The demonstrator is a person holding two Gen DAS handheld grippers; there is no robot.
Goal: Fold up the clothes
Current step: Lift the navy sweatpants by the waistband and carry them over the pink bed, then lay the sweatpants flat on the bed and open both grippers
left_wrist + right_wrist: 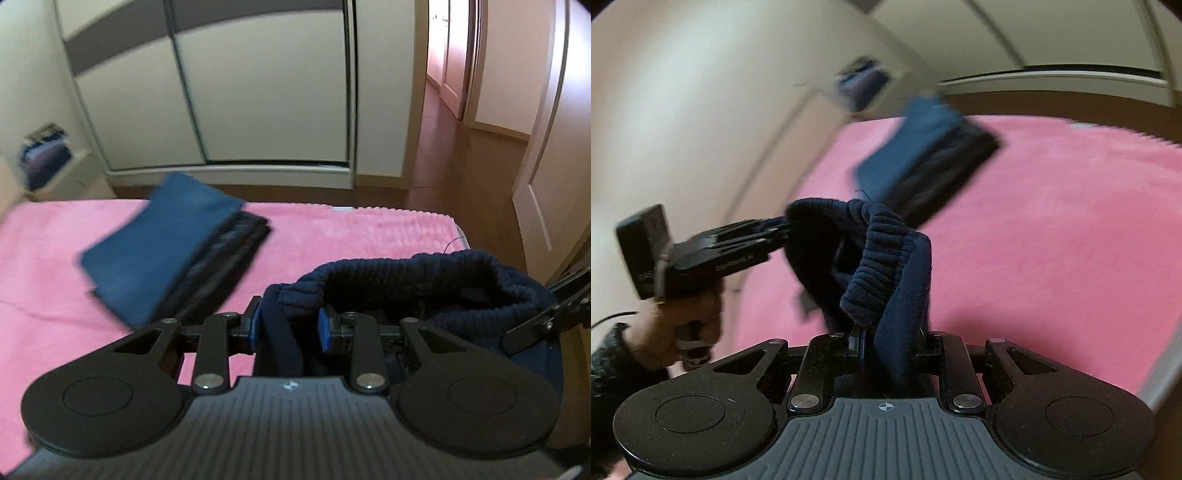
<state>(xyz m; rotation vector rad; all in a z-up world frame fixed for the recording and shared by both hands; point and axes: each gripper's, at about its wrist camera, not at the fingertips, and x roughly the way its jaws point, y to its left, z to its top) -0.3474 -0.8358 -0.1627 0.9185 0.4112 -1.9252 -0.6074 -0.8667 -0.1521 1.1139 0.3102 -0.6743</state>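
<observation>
— Holding the navy garment [424,284] up off the bed, are they?

— Yes; the left gripper [290,328] has its blue-padded fingers [325,330] closed onto a fold of the dark cloth just under the ribbed waistband [369,266]; the right gripper [886,343] is clamped on the same garment, its fingers narrow with the fabric bunched between them; the waistband arches between the two tools, hanging open like a loop.

— And the bed?

— A pink cover [55,258] is spread over it; the garment hangs above its near right part, whether it touches the cover I cannot tell.

— Anything else lying there?

— A folded stack [166,251], a blue piece on top and darker ones beneath, sits farther back on the cover, well apart from the held garment; the pictures are blurred there.

— Who is holding the tools?

— In the right wrist view a hand [679,332] in a dark sleeve [613,365] grips the left gripper's handle; behind the bed stands a pale wardrobe [258,92], and a doorway [454,74] opens at the right.
</observation>
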